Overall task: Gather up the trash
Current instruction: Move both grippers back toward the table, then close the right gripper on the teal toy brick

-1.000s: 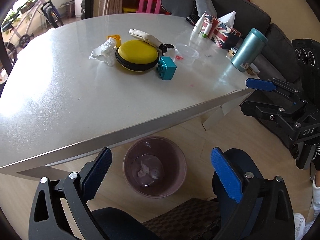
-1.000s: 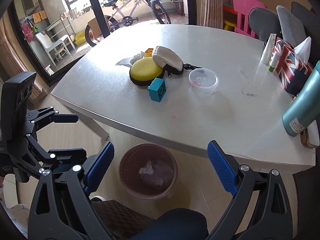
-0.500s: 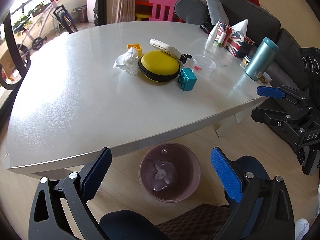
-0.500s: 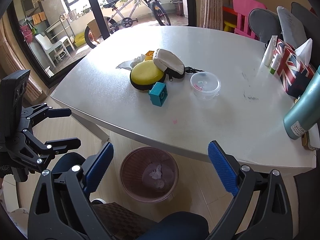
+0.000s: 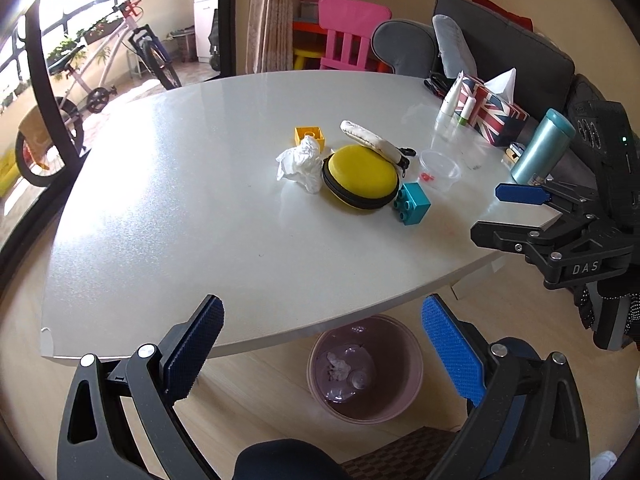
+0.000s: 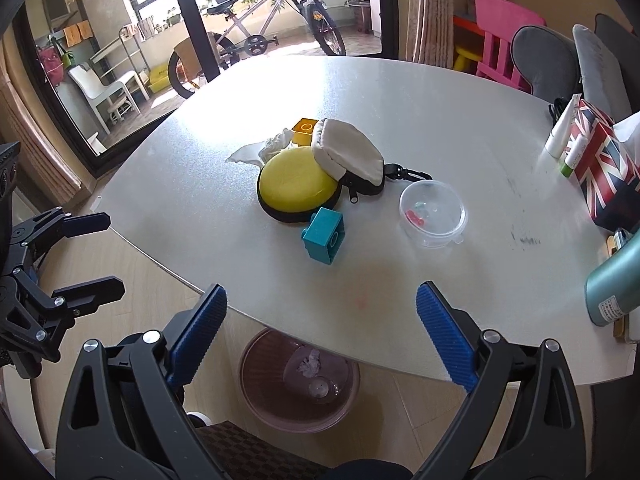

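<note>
A crumpled white tissue (image 5: 301,163) lies on the grey table (image 5: 180,208), touching the left side of a yellow round case (image 5: 362,178); in the right wrist view the tissue (image 6: 264,147) peeks out behind that case (image 6: 296,184). A pink bin (image 5: 366,368) stands on the floor under the table's near edge, with crumpled paper inside; the bin (image 6: 298,376) also shows in the right wrist view. My left gripper (image 5: 322,348) is open and empty, above the table edge. My right gripper (image 6: 320,332) is open and empty too, near the front edge.
On the table are a teal brick (image 5: 412,203), an orange brick (image 5: 308,135), a beige pouch (image 6: 348,154), a clear plastic tub (image 6: 433,212), a flag-patterned tissue box (image 6: 600,164) and a teal flask (image 5: 542,146). A dark knee (image 5: 288,460) is below.
Both grippers have risen and moved forward over the table edge, so more tabletop shows and the bin slides lower in view. Both stay open and empty.
</note>
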`<state>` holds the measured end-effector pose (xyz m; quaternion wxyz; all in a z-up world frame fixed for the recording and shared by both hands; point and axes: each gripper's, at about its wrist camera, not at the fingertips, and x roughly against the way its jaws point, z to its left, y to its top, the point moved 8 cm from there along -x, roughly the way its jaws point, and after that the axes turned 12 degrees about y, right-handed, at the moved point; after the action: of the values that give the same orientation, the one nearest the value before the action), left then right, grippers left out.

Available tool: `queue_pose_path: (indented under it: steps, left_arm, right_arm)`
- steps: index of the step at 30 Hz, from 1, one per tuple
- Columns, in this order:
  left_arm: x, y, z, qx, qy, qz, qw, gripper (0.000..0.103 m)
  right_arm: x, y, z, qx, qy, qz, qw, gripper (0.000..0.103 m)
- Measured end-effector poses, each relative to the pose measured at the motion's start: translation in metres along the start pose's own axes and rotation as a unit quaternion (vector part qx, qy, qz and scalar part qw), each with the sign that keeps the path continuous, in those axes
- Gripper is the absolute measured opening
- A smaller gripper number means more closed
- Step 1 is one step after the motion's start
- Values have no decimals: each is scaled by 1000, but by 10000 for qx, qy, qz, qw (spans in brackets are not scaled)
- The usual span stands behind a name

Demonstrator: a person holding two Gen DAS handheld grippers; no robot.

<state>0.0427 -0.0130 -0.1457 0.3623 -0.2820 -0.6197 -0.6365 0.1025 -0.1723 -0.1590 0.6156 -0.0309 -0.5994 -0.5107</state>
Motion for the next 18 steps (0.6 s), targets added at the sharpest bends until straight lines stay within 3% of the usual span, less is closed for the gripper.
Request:
queue_pose_path:
  steps: [15, 18]
  left_arm:
    - [-5, 17, 16, 96, 42, -43, 9999, 95]
    - [-6, 17, 19, 110, 56, -36, 9999, 95]
  right_arm:
    - [-46, 18, -10, -23, -68, 359, 9993, 93]
    - [-54, 19, -9, -5, -63, 447, 9990, 82]
